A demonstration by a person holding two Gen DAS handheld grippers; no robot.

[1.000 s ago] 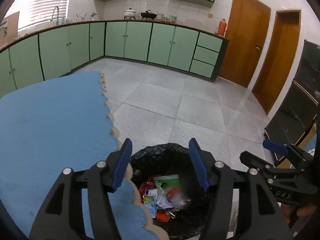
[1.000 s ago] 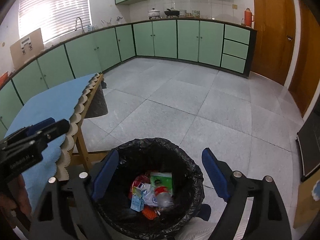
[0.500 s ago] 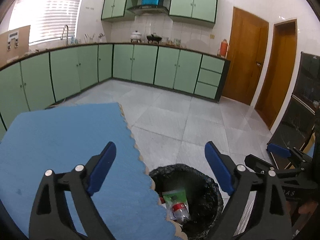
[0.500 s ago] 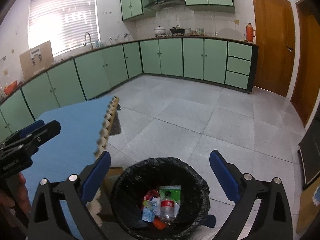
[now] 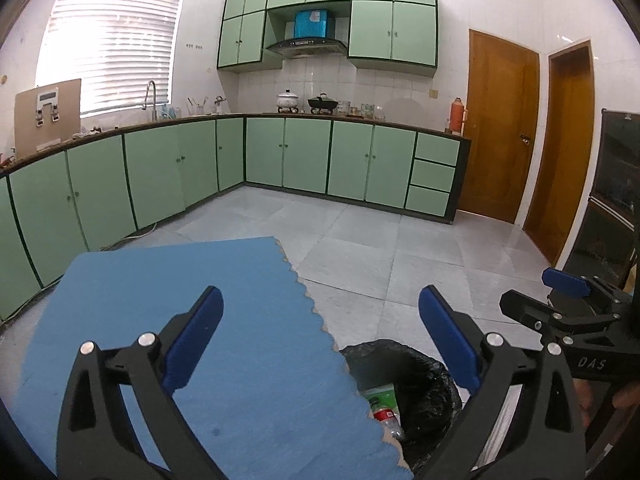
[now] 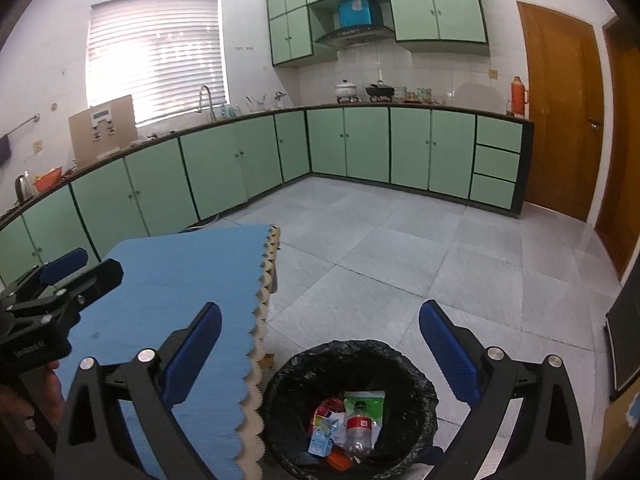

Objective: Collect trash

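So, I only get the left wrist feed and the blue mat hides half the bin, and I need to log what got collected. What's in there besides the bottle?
Observer: In the right wrist view the whole trash bin shows. Beside the plastic bottle lie a green packet, a red wrapper and a small blue carton.
Operator: Is the right gripper carrying anything? I only see its side.
Observer: No. The right gripper is open with nothing between its fingers, above the bin.
Operator: What does the mat sit on?
Observer: The blue mat covers a table; a wooden leg shows under its scalloped edge.
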